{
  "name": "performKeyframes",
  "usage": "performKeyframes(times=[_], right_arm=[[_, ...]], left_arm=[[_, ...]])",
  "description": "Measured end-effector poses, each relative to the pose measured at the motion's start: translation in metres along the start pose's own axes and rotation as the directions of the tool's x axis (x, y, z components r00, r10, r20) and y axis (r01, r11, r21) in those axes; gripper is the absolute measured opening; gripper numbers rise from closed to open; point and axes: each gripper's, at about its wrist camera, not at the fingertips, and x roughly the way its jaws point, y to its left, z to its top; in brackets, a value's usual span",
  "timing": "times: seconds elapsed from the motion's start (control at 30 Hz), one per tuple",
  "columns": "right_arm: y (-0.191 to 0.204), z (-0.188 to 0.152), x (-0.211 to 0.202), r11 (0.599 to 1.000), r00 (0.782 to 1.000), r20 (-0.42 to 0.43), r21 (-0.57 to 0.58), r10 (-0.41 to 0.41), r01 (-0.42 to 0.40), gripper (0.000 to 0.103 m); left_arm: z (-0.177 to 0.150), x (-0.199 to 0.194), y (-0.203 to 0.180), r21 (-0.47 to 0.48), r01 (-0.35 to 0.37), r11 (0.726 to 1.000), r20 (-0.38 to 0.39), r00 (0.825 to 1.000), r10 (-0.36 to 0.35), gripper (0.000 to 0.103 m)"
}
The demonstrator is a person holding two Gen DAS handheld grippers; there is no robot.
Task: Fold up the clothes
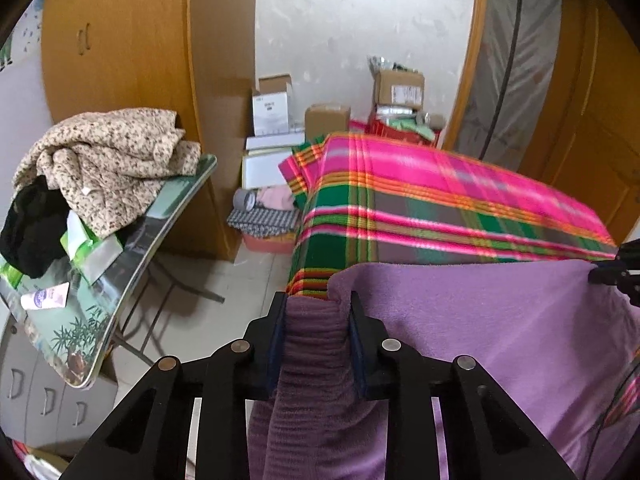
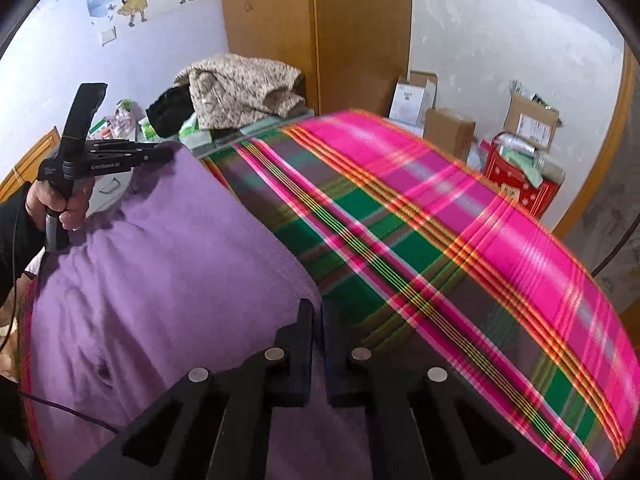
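1. The purple garment is spread over the near left part of the bed, on the pink-and-green plaid blanket, and its far edge runs in a line between the two tools.
2. The left tool has a ribbed purple fold bunched between its fingers, clamped at the garment's left corner, just over the bed's left edge.
3. In the right wrist view that same tool reaches in from the left, gripped by a hand in a dark sleeve.
4. The right tool is pinched almost closed on the garment's far right edge, right where purple meets plaid.
5. Open room: the far and right stretch of blanket lies bare, all the way to its far edge.
6. To the left a glass-topped worktop stands close beside the bed, with only a narrow strip of floor between.
7. On it sits a heap of speckled beige clothing over something black, with green packets and a small tube nearer.
8. Past the bed's far end, cardboard boxes and a red box crowd the wall, with a wooden wardrobe in the far left corner.
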Motion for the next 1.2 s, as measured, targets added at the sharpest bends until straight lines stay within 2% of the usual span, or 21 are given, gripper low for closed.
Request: performKeyframes(times=[0.37,0.57,0.77,0.9,1.07,1.2], right_arm=[[0.042,-0.009,-0.058,1.000,0.997,0.081,-0.019,-0.014,0.016,0.005],[0.079,-0.032,-0.092,0.999,0.993,0.114,-0.042,-0.005,0.010,0.005],[0.115,-0.071,-0.107,0.999,0.995,0.097,-0.044,0.008,-0.004,0.005],[0.132,-0.102,-0.105,1.000,0.998,0.068,-0.023,0.014,-0.013,0.005],[0.140,-0.136,-0.097,0.999,0.999,0.027,0.036,0.040,-0.041,0.005],[0.141,-0.156,-0.093,0.994,0.998,0.006,0.088,0.062,-0.062,0.008]], left_arm=[[-0.019,-0.069,-0.001,-0.033,0.021,0.999,0.103,0.995,-0.017,0.028],[-0.054,-0.120,-0.004,-0.045,0.028,0.999,0.178,0.984,-0.019,0.028],[-0.098,-0.152,-0.013,-0.046,0.000,0.999,0.216,0.976,0.010,0.028],[-0.133,-0.162,-0.015,-0.075,0.016,0.997,0.202,0.979,0.000,0.029],[-0.178,-0.161,-0.018,-0.108,0.028,0.994,0.121,0.993,-0.015,0.030],[-0.198,-0.170,-0.020,-0.147,0.036,0.989,0.107,0.994,-0.020,0.032]])
